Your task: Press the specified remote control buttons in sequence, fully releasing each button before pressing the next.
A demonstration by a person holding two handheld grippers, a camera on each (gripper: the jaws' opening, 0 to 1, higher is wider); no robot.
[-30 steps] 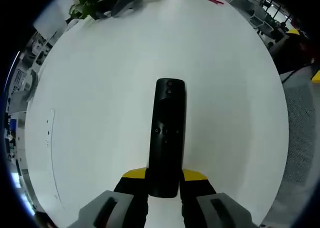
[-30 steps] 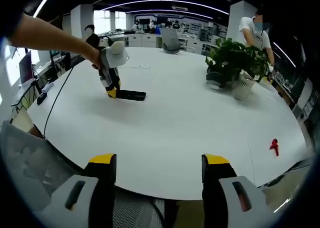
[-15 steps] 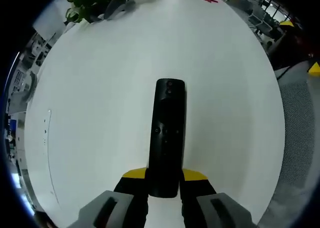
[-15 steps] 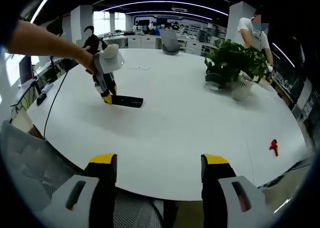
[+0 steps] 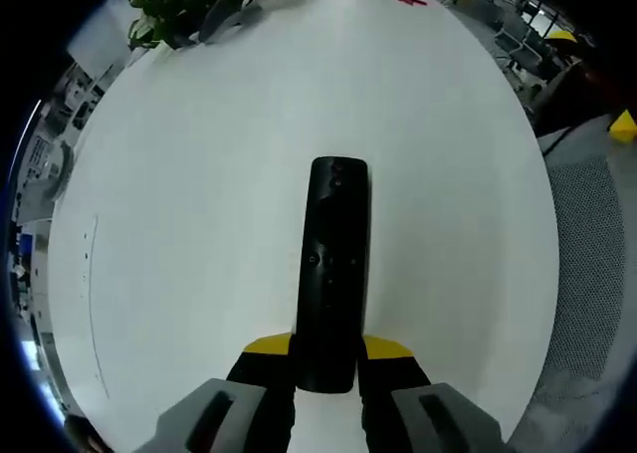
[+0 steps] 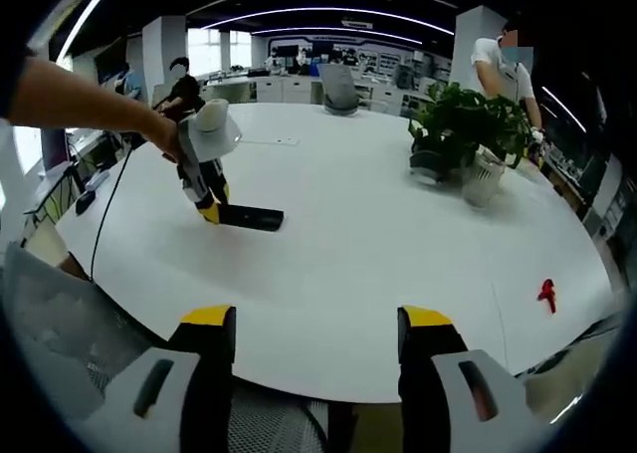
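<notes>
With the left gripper (image 5: 326, 358) clamped on the near end of the remote control (image 5: 330, 264), which lies flat on the white table (image 5: 199, 174), the wide-open right gripper (image 6: 314, 324), well apart from the remote control, should probably approach button-side and press squarely.

Slim black remote control (image 5: 331, 264) lies flat, buttons up, on white table (image 5: 199, 174).
</notes>
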